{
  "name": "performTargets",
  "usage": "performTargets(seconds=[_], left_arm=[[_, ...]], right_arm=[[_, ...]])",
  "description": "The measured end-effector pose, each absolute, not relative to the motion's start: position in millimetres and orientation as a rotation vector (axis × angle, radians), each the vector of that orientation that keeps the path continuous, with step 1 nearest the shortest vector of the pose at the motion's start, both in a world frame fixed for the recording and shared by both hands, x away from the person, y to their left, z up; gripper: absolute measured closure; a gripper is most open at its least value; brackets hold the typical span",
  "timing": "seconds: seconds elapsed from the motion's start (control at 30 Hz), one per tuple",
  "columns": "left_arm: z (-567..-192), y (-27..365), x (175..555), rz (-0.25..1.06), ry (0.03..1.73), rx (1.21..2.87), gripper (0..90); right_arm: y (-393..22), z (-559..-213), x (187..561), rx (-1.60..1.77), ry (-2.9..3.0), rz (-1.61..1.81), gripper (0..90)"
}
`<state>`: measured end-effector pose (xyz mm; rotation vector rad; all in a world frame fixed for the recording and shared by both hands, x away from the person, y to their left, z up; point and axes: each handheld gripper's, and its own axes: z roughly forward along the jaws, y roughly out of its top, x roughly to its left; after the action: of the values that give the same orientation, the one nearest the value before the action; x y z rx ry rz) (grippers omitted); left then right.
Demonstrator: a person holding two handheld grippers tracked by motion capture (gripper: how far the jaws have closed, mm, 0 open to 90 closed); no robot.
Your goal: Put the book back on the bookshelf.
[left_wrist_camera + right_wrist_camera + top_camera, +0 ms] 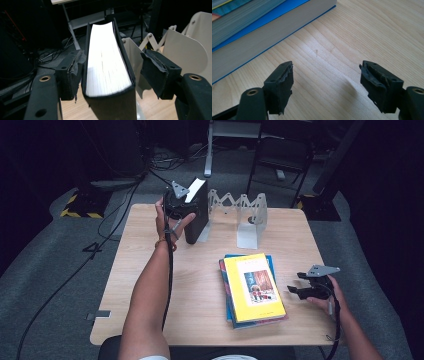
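Observation:
A thick black book stands upright at the table's far left, leaning against a white folding book rack. In the left gripper view its white page edge runs between my jaws. My left gripper is open around it: the right pad stands clear of the cover and the left pad lies close beside it. A stack of books with a yellow one on top lies at the front right. Just to its right my right gripper is open over bare wood, nothing between its pads.
The wooden table has free room at its left front and middle. The rack's white plates rise right of the black book. The blue bottom book lies ahead and left of the right jaws. Cables and stands sit on the floor beyond.

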<state>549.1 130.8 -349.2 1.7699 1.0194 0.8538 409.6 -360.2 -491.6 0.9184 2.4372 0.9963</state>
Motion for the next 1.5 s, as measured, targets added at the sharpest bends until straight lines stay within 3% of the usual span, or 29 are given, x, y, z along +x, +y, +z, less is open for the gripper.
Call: performTargets(seconds=[0.57, 0.8, 1.03, 1.5], left_arm=[[-355, 151, 509, 0.828, 0.971, 1.825, 31.7], [-362, 156, 483, 0.757, 0.908, 1.862, 29.1], [-388, 151, 447, 0.678, 0.814, 1.968, 26.2], [-445, 138, 412, 0.523, 0.749, 2.128, 24.3]], right_arm=[[-360, -488, 406, 0.93, 2.414, 1.003, 27.4], [-357, -482, 403, 0.928, 2.393, 0.998, 28.1], [-355, -474, 400, 0.931, 2.362, 1.025, 28.8], [-347, -461, 391, 0.875, 2.349, 1.086, 29.3]])
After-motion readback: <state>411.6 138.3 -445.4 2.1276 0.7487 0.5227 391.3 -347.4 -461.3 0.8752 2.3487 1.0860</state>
